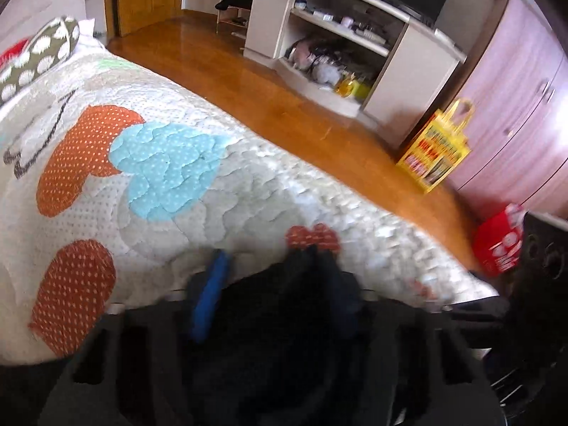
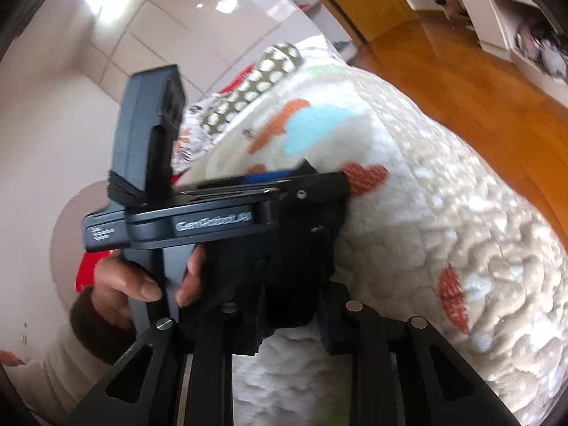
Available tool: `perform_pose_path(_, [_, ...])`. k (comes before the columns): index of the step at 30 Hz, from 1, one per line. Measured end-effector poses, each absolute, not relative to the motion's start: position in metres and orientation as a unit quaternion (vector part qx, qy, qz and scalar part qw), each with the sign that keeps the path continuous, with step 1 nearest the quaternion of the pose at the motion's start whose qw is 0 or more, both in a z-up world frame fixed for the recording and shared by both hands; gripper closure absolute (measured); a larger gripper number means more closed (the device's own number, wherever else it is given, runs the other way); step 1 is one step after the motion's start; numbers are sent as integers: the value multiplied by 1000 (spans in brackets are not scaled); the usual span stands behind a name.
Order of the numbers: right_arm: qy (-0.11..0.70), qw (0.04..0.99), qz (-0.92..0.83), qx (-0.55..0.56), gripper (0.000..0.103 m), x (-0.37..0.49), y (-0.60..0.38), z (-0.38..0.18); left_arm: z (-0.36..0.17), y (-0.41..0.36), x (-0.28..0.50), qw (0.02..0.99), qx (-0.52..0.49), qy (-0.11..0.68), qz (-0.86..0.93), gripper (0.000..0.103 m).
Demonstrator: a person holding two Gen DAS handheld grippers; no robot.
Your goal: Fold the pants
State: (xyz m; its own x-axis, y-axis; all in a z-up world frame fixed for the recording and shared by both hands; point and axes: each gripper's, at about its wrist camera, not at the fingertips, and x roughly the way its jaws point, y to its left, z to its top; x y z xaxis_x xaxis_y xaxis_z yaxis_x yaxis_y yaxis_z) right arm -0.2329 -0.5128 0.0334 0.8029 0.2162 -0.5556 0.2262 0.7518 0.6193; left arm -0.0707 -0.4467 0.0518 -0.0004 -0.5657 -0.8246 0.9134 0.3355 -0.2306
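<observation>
Between your left gripper's [image 1: 273, 269] fingers sits a bunched wad of the pants [image 1: 284, 319], dark and soft, and the jaws are pinched in on it — that's a hold, not a hover. One blue pad [image 1: 209, 298] shows on the left finger; the other side is buried in cloth.

Over on the right wrist view, your right gripper [image 2: 284, 316] is narrowed on the same dark fabric, folds stacked in ribbed layers at its tips. I judge it clamped, though blur keeps the contact from being crisp. Just ahead of it lies the left gripper, turned on its side, your left hand [image 2: 142, 277] wrapped round the handle.

So both tools meet on one bundle, close together. That reads to me as mid-fold: two ends gathered, nothing laid flat yet. How many folds are done, you can't tell from here; the garment is mostly hidden. Still to come, by my reckoning: set it down and smooth it.

Beyond the tips, the quilt [image 1: 248, 184] is puffy, stitched, dotted with orange and blue patches.
</observation>
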Motion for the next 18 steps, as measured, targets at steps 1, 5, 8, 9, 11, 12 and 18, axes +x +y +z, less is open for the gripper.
perform_pose_path(1, [308, 887, 2, 345, 80, -232, -510, 41, 56, -443, -68, 685, 184, 453, -541, 65])
perform_pose_path(5, [287, 914, 45, 282, 80, -221, -481, 88, 91, -388, -45, 711, 97, 463, -520, 47])
perform_pose_path(8, [279, 925, 88, 244, 80, -201, -449, 112, 120, -321, -23, 741, 14, 465, -484, 25])
perform_pose_path(9, [279, 927, 102, 230, 80, -193, -436, 118, 130, -294, -17, 753, -9, 460, -470, 24])
perform_pose_path(11, [291, 926, 139, 195, 80, -173, -401, 122, 139, -243, -9, 772, -47, 459, -438, 18])
perform_pose_path(12, [299, 924, 154, 181, 80, -164, -387, 120, 139, -223, -6, 777, -62, 462, -424, 18])
perform_pose_path(18, [407, 862, 242, 183, 53, -104, -310, 65, 109, -140, -8, 788, -104, 499, -346, 18])
